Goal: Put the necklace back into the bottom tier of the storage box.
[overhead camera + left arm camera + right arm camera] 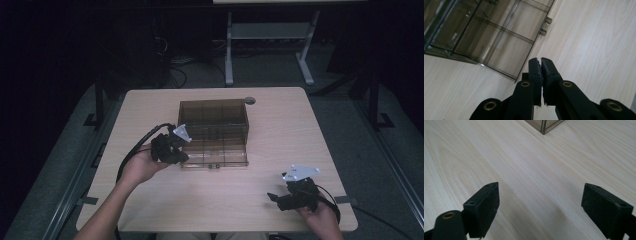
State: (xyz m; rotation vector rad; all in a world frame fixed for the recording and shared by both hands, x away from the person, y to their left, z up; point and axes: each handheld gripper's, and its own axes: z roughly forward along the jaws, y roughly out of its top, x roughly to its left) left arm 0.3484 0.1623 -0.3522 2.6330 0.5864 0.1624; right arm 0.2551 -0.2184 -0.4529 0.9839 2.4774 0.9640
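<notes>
A smoky transparent compartment box stands open at the middle of the wooden table, its lid lying flat toward me. In the left gripper view its dividers and two small latch knobs show on the box. My left gripper sits at the lid's front left corner, and its jaws are pressed together with nothing between them. My right gripper rests near the table's front right, apart from the box, with its jaws wide apart over bare wood. A corner of the box shows far ahead of it.
The table has a round cable grommet behind the box. Behind the table stands the white frame of another desk with cables on the floor. Dark rails run along both sides of the table.
</notes>
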